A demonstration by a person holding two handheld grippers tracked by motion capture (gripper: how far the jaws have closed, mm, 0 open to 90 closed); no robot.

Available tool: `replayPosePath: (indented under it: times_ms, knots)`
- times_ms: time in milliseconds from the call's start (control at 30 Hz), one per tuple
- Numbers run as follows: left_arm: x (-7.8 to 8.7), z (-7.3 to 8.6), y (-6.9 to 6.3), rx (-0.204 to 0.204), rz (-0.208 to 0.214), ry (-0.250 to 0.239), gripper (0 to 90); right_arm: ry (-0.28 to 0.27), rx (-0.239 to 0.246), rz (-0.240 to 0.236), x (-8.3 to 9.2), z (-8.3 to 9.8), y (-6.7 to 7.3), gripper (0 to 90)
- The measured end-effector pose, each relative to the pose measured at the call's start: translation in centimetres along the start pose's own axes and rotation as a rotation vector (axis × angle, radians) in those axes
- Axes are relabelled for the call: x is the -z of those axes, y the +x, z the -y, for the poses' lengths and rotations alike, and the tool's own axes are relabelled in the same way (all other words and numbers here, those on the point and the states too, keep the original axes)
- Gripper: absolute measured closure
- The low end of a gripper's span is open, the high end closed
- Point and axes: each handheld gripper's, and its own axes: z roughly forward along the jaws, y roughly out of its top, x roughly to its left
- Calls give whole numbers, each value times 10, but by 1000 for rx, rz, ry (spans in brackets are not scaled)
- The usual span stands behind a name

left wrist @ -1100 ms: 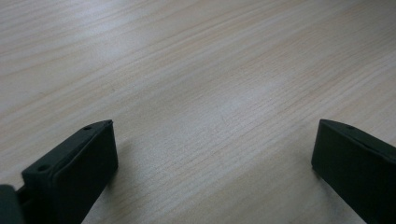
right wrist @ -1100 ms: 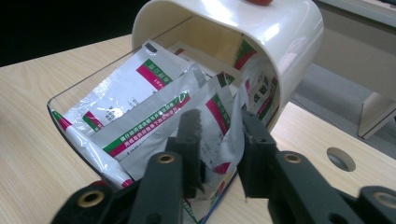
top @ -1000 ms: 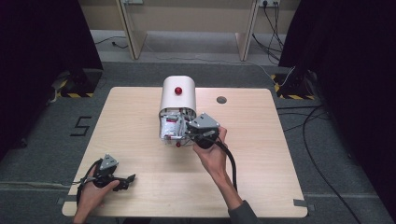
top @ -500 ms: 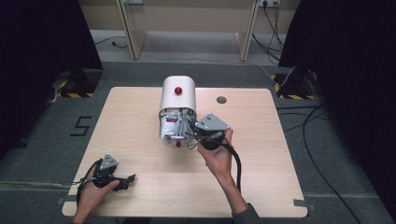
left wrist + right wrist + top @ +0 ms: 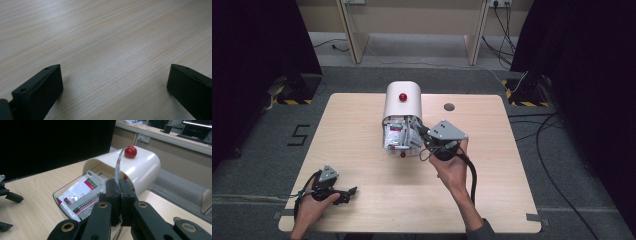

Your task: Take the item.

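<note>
White sachet [image 5: 117, 167] is pinched edge-on in my right hand-held gripper [image 5: 119, 195], lifted, apparently clear, from the open container [image 5: 140, 167] on the counter [image 5: 362, 130]; next I carry it off without snagging, while my left hand-held gripper [image 5: 113, 82] rests spread.

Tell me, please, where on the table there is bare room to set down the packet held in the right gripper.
The table is bare left of the white box, up to the left gripper, and along the right side past the round hole. It is crowded at the box's open drawer, where the right gripper pinches a packet.
</note>
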Motion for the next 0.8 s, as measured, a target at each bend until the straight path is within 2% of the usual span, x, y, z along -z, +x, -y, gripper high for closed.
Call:
replayPosePath:
  times_ms: [367, 567, 800]
  knots:
    - [0, 0, 0, 0, 0, 0, 0, -17, 17, 17, 24, 1, -11, 888]
    - [0, 0, 0, 0, 0, 0, 0, -9, 6, 33, 33, 12, -20, 887]
    - [0, 0, 0, 0, 0, 0, 0, -9, -35, 59, 41, 32, -32, 888]
